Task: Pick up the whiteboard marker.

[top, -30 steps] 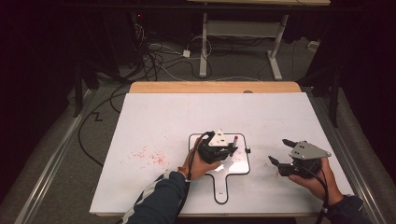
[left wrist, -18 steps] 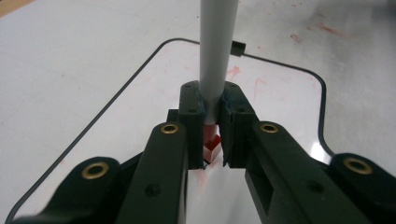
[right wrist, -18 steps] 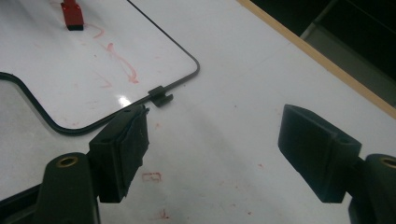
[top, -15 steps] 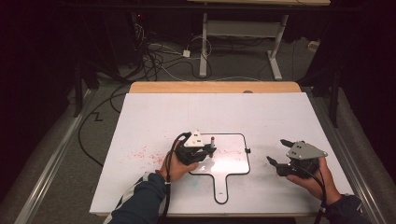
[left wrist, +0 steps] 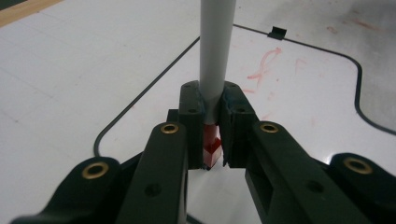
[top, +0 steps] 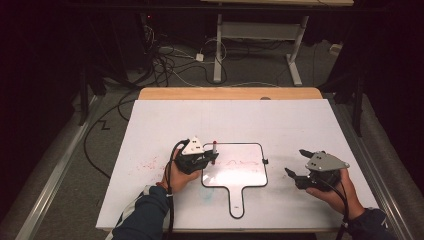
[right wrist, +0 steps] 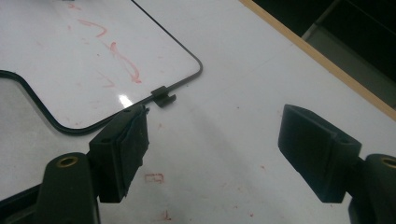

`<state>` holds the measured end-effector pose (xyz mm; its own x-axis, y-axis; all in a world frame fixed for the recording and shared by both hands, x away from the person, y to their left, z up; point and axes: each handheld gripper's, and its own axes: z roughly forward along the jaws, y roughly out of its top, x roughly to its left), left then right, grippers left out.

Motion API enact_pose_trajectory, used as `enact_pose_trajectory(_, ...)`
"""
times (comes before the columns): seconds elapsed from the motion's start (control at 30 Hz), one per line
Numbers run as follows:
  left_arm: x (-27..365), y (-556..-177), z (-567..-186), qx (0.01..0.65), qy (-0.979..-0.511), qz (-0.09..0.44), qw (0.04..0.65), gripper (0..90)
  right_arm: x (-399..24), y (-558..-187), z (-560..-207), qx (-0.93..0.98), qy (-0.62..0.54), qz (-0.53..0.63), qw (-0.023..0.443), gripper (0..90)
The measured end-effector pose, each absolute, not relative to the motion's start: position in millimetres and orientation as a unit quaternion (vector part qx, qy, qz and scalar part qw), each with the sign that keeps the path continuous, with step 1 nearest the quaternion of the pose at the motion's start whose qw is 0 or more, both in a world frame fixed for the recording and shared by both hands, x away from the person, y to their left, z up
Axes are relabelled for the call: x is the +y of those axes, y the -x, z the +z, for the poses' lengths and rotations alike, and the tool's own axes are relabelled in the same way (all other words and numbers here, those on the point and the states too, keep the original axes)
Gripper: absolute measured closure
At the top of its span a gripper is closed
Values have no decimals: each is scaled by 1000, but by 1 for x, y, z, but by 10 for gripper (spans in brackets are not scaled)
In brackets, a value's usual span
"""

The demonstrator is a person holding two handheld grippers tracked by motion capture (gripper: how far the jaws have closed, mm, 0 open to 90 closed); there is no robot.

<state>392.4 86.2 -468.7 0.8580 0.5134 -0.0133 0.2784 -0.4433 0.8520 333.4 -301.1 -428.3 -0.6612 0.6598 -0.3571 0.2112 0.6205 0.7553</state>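
I see 1 marker (left wrist: 215,60) with a pale grey barrel and a red end, standing roughly upright over the left edge of the small whiteboard (top: 240,175). That board is white with a thin black rim and a handle toward me, lying flat, faintly smeared with red strokes.

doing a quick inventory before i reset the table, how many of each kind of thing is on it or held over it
Grippers: 2, the left gripper shut on the marker, the right gripper open.
Markers: 1, the marker, grey barrel, red end between the jaws.
Paddle whiteboards: 1, the small whiteboard, black-rimmed with faint red marks.
Total: 4
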Motion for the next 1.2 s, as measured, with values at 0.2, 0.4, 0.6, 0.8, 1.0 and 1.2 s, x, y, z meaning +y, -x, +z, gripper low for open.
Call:
enact_pose_trajectory(0.2, 55, -391, -468, 210, -846, 128, 472, 789, -301, -334, -428, 841, -259, 351, 320, 250)
enact_pose_trajectory(0.4, 20, -391, -466, 182, -853, 121, 475, 789, -303, -334, -428, 841, -260, 352, 320, 250)
enact_pose_trajectory(0.6, -23, -400, -462, 145, -865, 118, 465, 789, -304, -334, -428, 841, -260, 351, 319, 250)
enact_pose_trajectory(0.8, -50, -403, -460, 127, -869, 106, 467, 789, -307, -334, -428, 840, -262, 352, 319, 250)
enact_pose_trajectory(1.0, -50, -406, -461, 121, -869, 105, 468, 789, -310, -332, -428, 839, -261, 354, 320, 250)
enact_pose_trajectory(1.2, -23, -411, -464, 150, -861, 102, 475, 789, -308, -332, -427, 840, -260, 354, 320, 250)
